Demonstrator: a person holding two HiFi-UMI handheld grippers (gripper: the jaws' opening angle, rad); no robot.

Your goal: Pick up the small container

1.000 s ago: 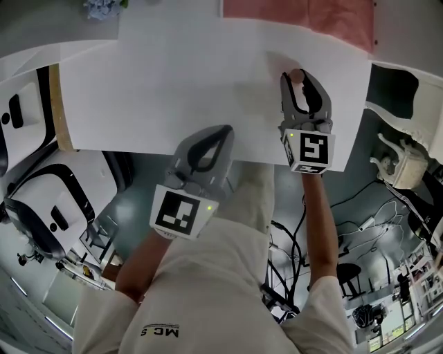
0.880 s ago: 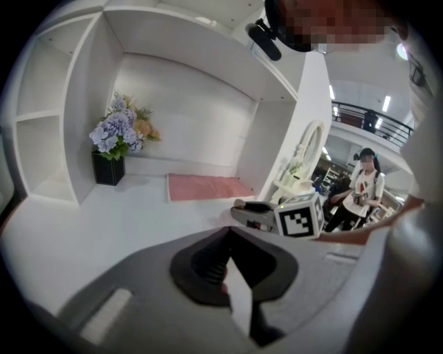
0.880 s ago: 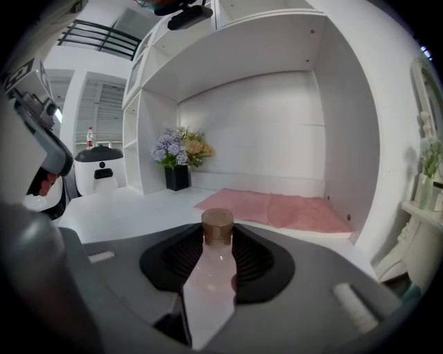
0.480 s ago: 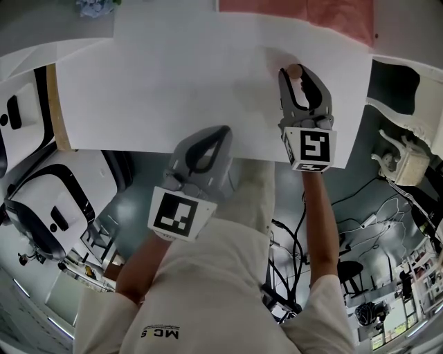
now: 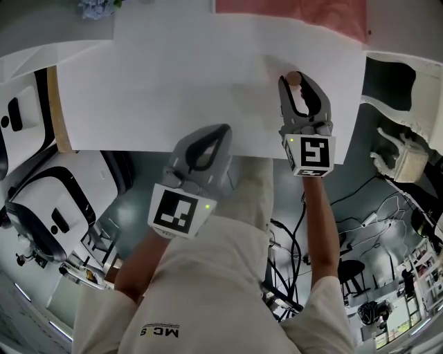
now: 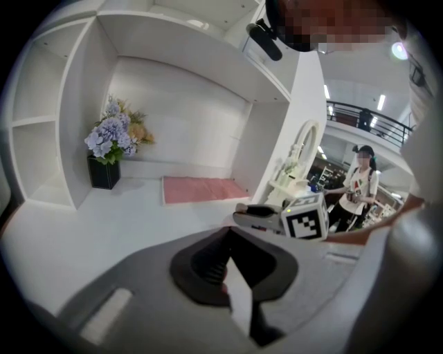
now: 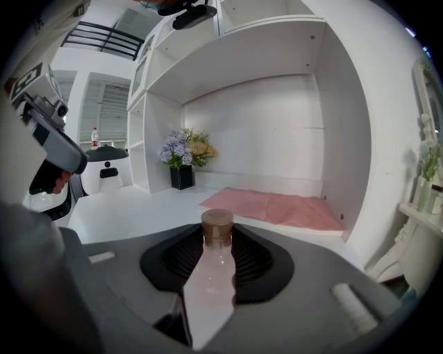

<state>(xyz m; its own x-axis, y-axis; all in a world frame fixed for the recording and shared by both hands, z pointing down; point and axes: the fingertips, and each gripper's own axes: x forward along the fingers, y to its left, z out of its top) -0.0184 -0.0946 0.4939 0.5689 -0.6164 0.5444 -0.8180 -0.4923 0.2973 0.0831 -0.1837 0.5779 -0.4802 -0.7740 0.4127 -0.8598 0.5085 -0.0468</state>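
The small container (image 5: 294,77) (image 7: 217,238) has a pale pink body and a brown cap. My right gripper (image 5: 297,79) (image 7: 218,235) is shut on it over the right part of the white table (image 5: 173,83), the cap poking out past the jaw tips. In the right gripper view the pink body fills the gap between the jaws. My left gripper (image 5: 223,131) (image 6: 230,231) hovers at the table's near edge, jaws together, with nothing in them. The right gripper's marker cube (image 6: 304,218) shows in the left gripper view.
A pink cloth (image 5: 291,10) (image 7: 277,206) lies at the table's far right. Flowers in a black vase (image 7: 182,162) (image 6: 111,148) stand at the back left under white shelves. White furniture (image 5: 401,162) flanks the table. A person (image 6: 356,187) stands far off.
The right gripper, still holding the container, has drifted slightly toward me. The left gripper has stayed where it was.
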